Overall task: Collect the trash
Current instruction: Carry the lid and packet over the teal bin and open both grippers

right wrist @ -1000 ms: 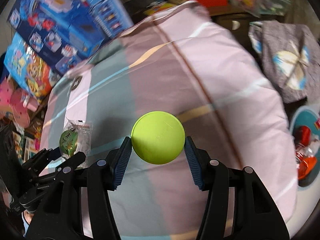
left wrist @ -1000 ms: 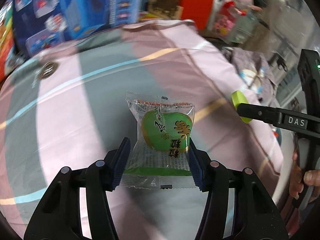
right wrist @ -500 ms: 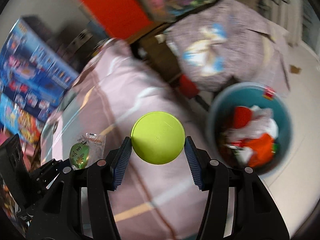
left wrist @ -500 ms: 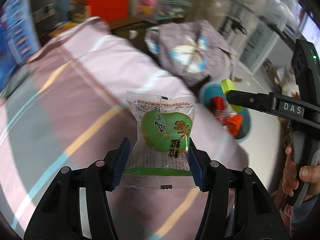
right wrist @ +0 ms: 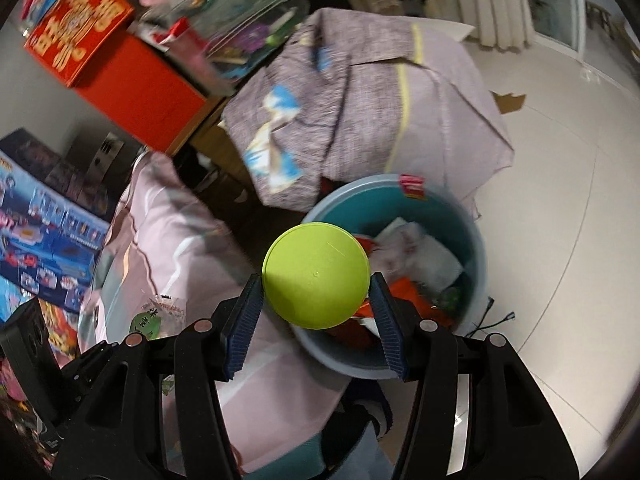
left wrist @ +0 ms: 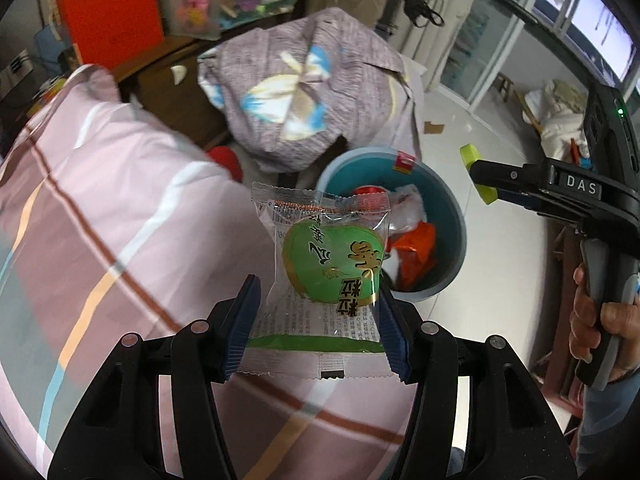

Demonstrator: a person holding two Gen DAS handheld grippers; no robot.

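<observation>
Only left view reads wrapper [left wrist: 326, 264] print; each hand-held gripper [right wrist: 316, 312] pinches trash.

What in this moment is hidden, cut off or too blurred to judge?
- Bin contents: left wrist view, partly behind the snack packet; right wrist view, partly behind the green lid.
- Packet's small print: too small to read.
- Clutter in the clear box: motion-blurred.
- Right tongs seen side-on in the left wrist view: the far finger is hidden.
</observation>
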